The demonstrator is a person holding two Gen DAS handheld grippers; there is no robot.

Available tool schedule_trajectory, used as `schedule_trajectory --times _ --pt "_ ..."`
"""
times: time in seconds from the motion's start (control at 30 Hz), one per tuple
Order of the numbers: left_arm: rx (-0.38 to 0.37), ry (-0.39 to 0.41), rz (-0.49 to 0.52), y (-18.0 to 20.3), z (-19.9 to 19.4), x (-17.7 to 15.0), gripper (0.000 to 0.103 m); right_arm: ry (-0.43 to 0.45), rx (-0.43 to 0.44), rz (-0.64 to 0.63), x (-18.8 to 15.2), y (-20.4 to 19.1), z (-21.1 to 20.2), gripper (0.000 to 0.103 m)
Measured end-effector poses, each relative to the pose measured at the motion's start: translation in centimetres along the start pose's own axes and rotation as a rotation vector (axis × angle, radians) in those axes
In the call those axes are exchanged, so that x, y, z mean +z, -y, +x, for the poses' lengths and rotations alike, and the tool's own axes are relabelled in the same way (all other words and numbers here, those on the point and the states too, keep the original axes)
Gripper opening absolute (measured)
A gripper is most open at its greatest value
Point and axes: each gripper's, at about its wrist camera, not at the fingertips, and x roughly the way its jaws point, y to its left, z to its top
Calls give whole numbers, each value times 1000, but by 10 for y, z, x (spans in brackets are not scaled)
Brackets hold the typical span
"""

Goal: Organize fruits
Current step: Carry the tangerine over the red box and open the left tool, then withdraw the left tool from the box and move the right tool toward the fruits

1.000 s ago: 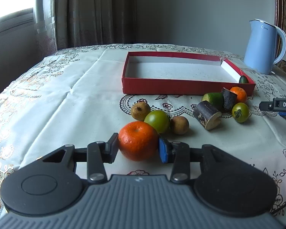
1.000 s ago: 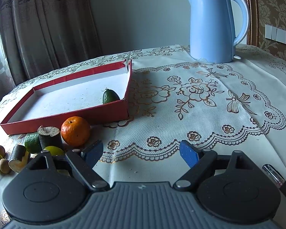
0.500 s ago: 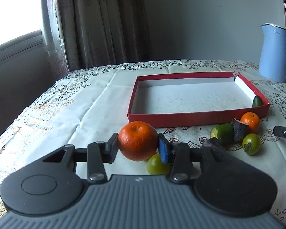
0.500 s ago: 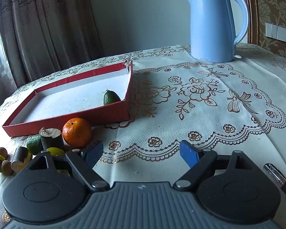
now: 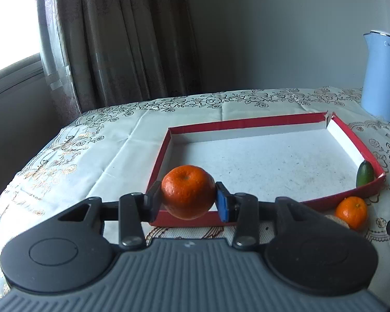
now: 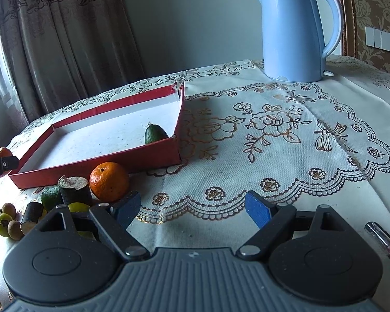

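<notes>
Left gripper (image 5: 188, 201) clamps the large orange (image 5: 188, 192) above the red tray's (image 5: 345, 132) near wall. Right gripper (image 6: 193, 209) stands wide, empty. Only the right view shows cut stems (image 6: 74, 191) and small fruits (image 6: 4, 221); both show the green fruit (image 6: 155, 134) inside the tray.

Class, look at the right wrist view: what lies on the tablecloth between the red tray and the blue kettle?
Nothing: in the right wrist view, the stretch from the red tray to the blue kettle is bare tablecloth with a floral lace pattern.
</notes>
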Motion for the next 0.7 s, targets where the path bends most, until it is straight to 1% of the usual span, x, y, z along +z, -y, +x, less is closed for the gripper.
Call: schedule_trajectory --times 0.13,0.27,0.5,0.53,0.57,0.6,0.63,0.67,0.7 --pt "-4 -20 -6 8 27 13 39 0 14 10 1 2 0 89" --pt "-7 -42 -19 11 50 20 39 1 23 19 1 3 0 90" --pt "-25 -79 -20 15 70 19 40 -1 30 23 2 3 1 92" --pt "-23 -85 -18 15 71 19 43 -1 30 23 2 3 1 92" --pt "-16 -86 -20 15 71 18 49 -1 31 24 2 3 1 92" --pt "-3 -69 -21 15 69 18 71 0 33 26 2 3 1 92" --pt "19 -41 -19 15 64 18 91 0 34 28 2 4 1 92" --pt "36 -15 -15 15 59 18 96 1 35 30 2 4 1 92" --pt "40 -2 -12 14 54 18 98 1 36 31 2 4 1 92"
